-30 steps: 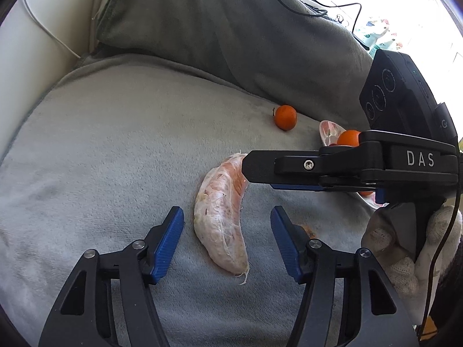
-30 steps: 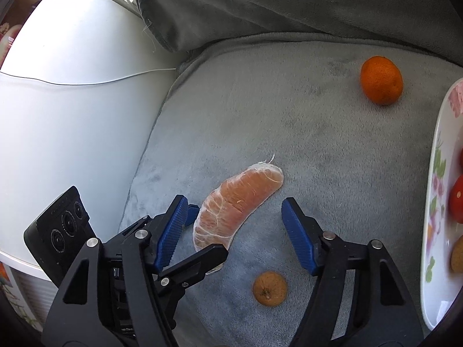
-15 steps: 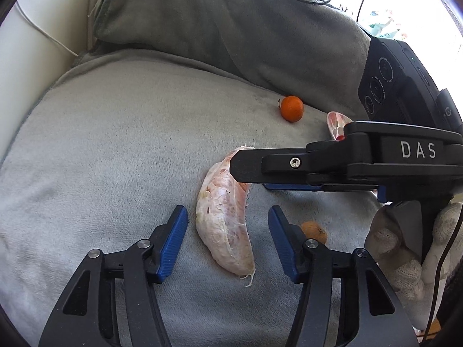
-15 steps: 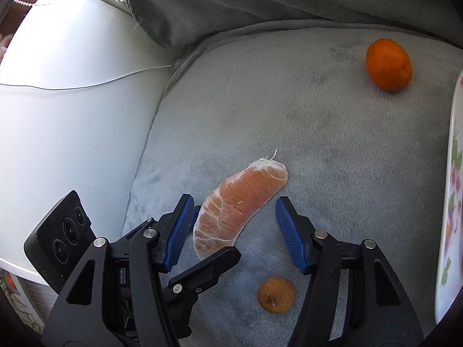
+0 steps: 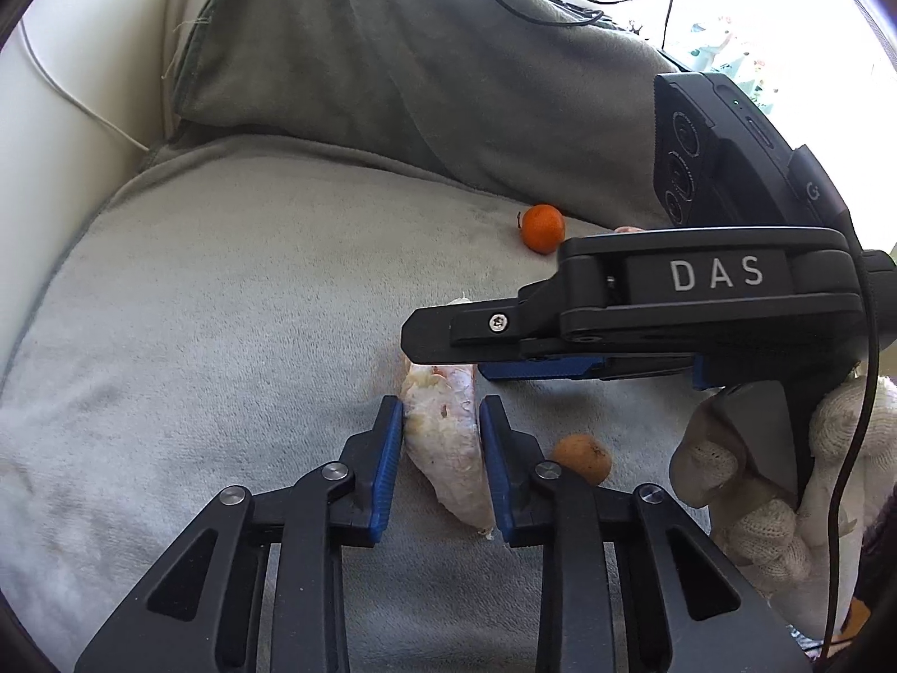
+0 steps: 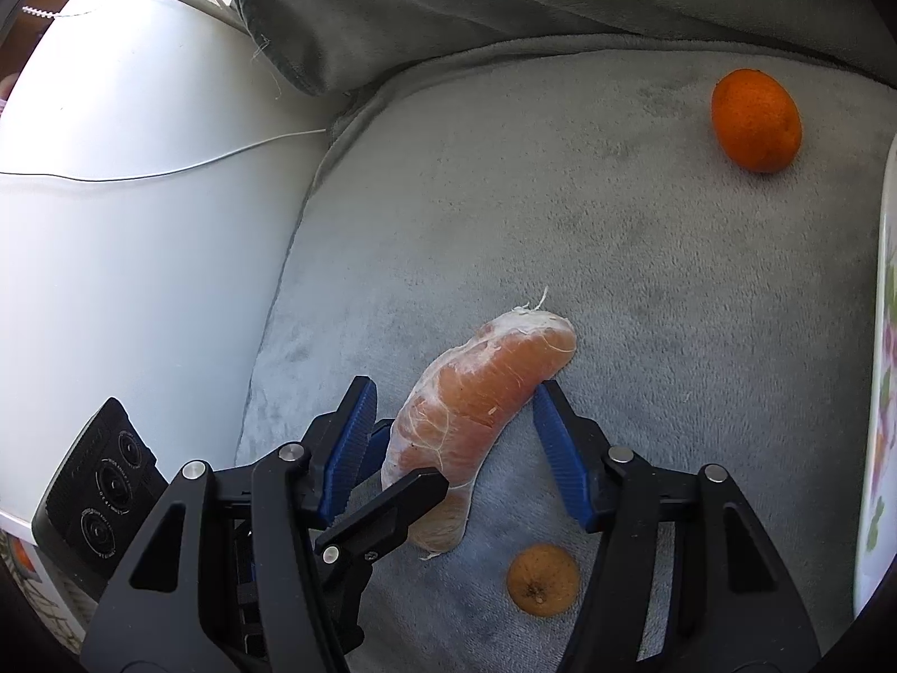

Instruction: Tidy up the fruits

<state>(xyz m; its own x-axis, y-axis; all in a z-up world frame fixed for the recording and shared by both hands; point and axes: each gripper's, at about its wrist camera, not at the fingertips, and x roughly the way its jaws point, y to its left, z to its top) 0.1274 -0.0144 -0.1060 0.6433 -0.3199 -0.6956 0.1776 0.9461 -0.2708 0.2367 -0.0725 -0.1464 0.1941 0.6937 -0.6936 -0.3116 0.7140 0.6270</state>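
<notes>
The left gripper (image 5: pixel 440 451) is clamping its jaws on the near end of a peeled citrus segment (image 5: pixel 448 448) that is lying on the grey cushion (image 5: pixel 224 308). The right gripper (image 6: pixel 454 443) is straddling the same segment (image 6: pixel 476 409), jaws spread wide. A small orange (image 6: pixel 755 119) is sitting well apart near the plate (image 6: pixel 880 392); a duller little fruit (image 6: pixel 542 579) is resting just beside the segment.

grey sofa cushion (image 5: pixel 224 308), white armrest (image 6: pixel 112 224) — daylit

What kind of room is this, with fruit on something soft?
Probably a living room: the fruit lies on a plush grey sofa cushion, with a back cushion behind and a white padded armrest beside it.
</notes>
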